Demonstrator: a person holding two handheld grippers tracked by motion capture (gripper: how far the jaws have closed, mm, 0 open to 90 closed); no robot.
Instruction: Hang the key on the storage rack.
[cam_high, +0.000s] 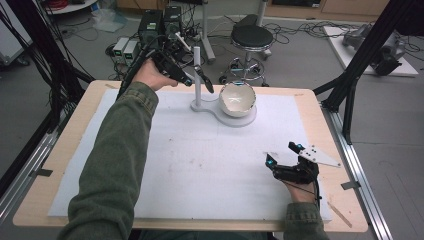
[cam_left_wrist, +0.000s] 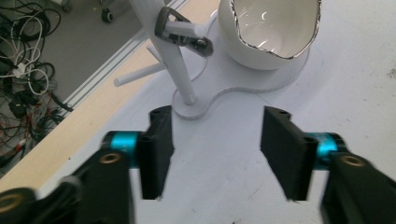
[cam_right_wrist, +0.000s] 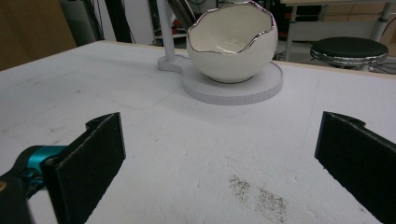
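Note:
A white stand (cam_high: 197, 75) with pegs rises at the table's far side. Its flat base (cam_high: 248, 119) carries a white eggshell-shaped bowl (cam_high: 237, 99) with a jagged silver rim. A small dark grey item (cam_left_wrist: 183, 32) hangs on a peg of the stand's post (cam_left_wrist: 173, 63), beside the bowl (cam_left_wrist: 271, 32). My left gripper (cam_high: 197, 82) is held up by the post, open (cam_left_wrist: 217, 149) and empty, with the stand's foot showing between its jaws. My right gripper (cam_high: 282, 153) rests low at the near right, wide open (cam_right_wrist: 224, 163) and empty, facing the bowl (cam_right_wrist: 231, 42) and post (cam_right_wrist: 164, 28).
A white mat (cam_high: 200, 165) covers most of the wooden table (cam_high: 75, 125). Dark specks (cam_right_wrist: 259, 196) lie on the mat in front of my right gripper. Behind the table are a black stool (cam_high: 252, 37), cables, equipment boxes (cam_high: 150, 25), and black frame struts (cam_high: 360, 65) at the right.

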